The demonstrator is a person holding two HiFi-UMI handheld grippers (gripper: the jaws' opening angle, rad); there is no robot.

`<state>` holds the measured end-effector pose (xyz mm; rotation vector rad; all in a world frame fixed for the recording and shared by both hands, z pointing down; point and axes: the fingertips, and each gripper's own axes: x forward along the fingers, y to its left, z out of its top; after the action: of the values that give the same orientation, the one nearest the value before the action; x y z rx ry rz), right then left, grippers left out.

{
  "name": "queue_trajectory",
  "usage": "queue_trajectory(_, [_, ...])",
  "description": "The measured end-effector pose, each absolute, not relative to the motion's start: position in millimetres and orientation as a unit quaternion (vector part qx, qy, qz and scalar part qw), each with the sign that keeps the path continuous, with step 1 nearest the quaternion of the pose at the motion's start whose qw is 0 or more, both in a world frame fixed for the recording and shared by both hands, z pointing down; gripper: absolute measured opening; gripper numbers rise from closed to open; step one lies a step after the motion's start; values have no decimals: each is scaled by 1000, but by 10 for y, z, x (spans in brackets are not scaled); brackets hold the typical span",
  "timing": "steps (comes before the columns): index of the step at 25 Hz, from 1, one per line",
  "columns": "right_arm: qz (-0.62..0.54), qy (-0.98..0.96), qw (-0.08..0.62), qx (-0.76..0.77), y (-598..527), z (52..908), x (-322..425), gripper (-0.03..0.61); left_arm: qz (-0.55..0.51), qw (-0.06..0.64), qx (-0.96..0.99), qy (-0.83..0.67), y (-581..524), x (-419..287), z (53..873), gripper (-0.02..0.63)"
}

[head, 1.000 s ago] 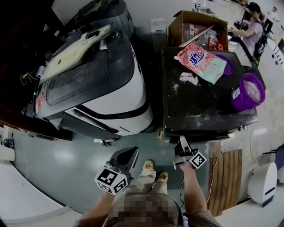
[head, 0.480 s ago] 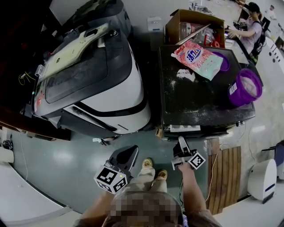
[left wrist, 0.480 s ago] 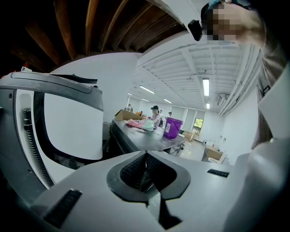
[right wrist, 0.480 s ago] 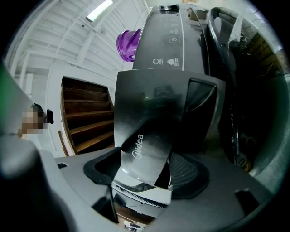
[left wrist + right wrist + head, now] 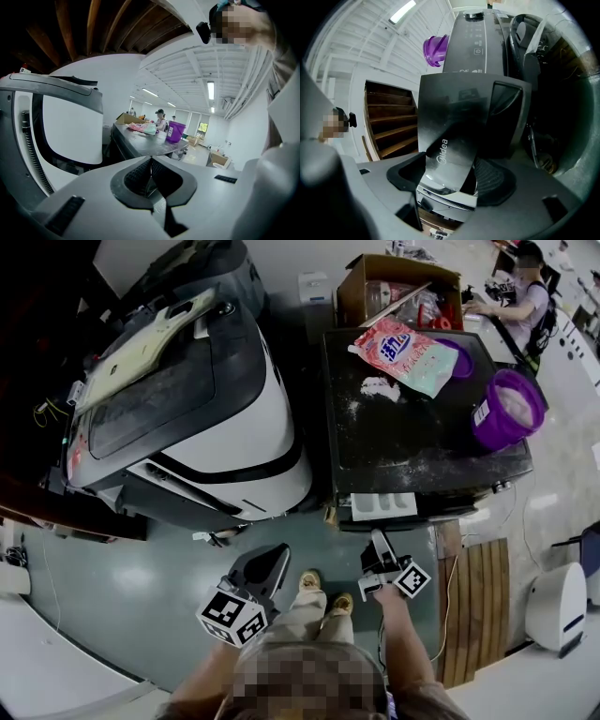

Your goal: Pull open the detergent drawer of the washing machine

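- The right gripper (image 5: 377, 540) is clamped on the detergent drawer (image 5: 449, 140), a shiny dark grey front with a white plastic tray behind it. The front sits right between the two jaws, with a pad on each side
- The drawer sticks part way out of the front of the dark grey washing machine (image 5: 422, 451) with a flat dusty top, just ahead of these jaws
- Far past these jaws, on the machine's top, are a round purple plastic tub (image 5: 506, 409) and a pink and green soap bag (image 5: 405, 354), with a small heap of white powder (image 5: 380, 388) beside the bag
- The left gripper (image 5: 151, 174) has its jaws pressed together with nothing between them, well apart from the drawer
- A big white and black machine (image 5: 244, 446) stands ahead of the left jaws
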<state>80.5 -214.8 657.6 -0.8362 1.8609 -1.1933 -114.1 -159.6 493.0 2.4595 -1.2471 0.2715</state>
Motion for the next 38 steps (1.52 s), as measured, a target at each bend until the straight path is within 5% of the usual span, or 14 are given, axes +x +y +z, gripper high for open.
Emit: queue_trajectory(38, [-477,717,390,-326,-1341,6621,944,310,95,191,890,-404,-1254,-727,4943,22])
